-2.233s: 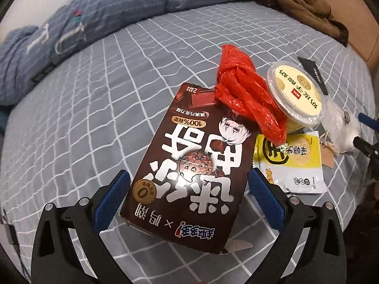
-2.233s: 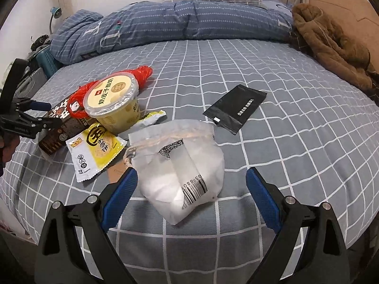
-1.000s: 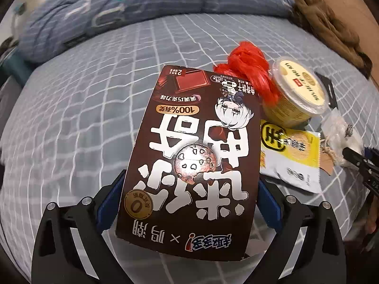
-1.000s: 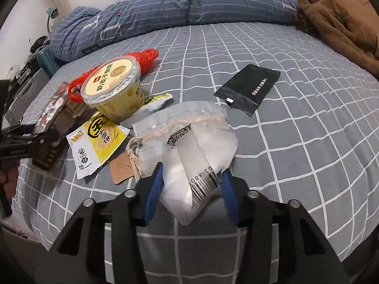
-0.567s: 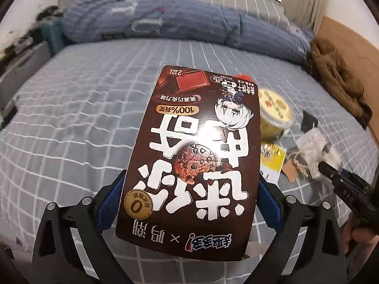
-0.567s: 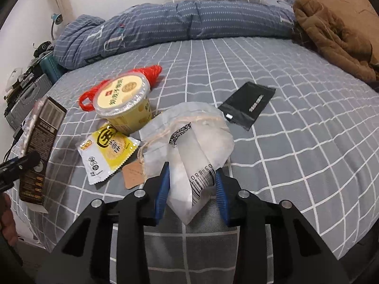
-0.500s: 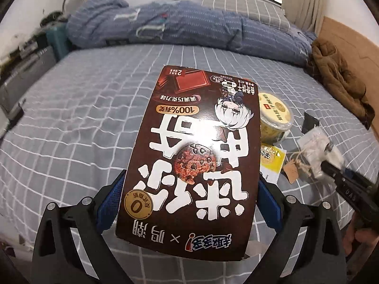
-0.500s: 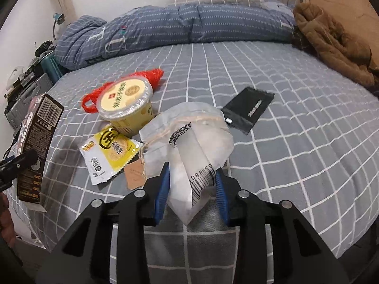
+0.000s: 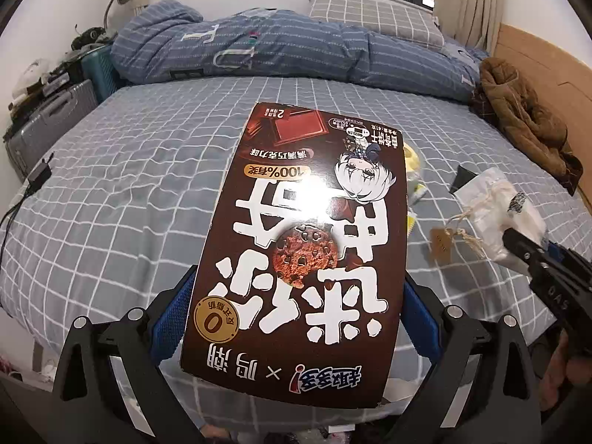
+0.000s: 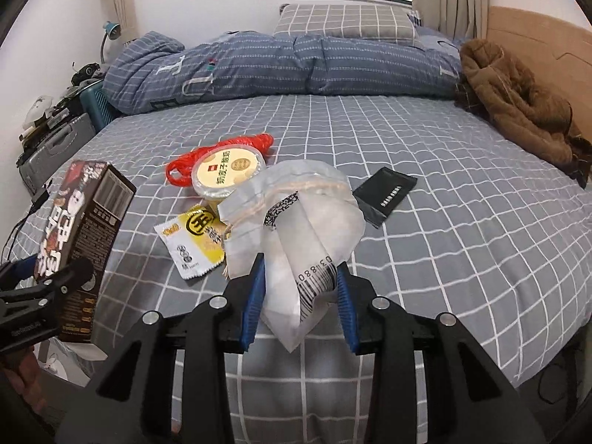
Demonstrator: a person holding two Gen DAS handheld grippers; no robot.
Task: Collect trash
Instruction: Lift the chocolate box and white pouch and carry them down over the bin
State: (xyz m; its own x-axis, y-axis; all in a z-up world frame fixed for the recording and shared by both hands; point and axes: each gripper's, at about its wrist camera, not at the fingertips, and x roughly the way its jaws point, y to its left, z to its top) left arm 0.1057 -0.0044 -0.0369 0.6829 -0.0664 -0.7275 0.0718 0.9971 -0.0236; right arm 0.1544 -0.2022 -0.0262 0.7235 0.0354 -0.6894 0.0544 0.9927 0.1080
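Observation:
My left gripper is shut on a brown chocolate cookie box and holds it up above the bed; the box also shows at the left of the right wrist view. My right gripper is shut on a clear plastic bag with a barcode label, lifted off the bed; the bag also shows in the left wrist view. On the grey checked bed lie a yellow lidded cup, a red plastic bag, a yellow snack packet and a black pouch.
A blue striped duvet and a grey pillow lie at the bed's far side. A brown jacket lies at the right by the wooden headboard. A suitcase and clutter stand left of the bed.
Both grippers closed on their items and lifted them. The left raised the cookie box off the bed and pulled back; the right raised the plastic bag.

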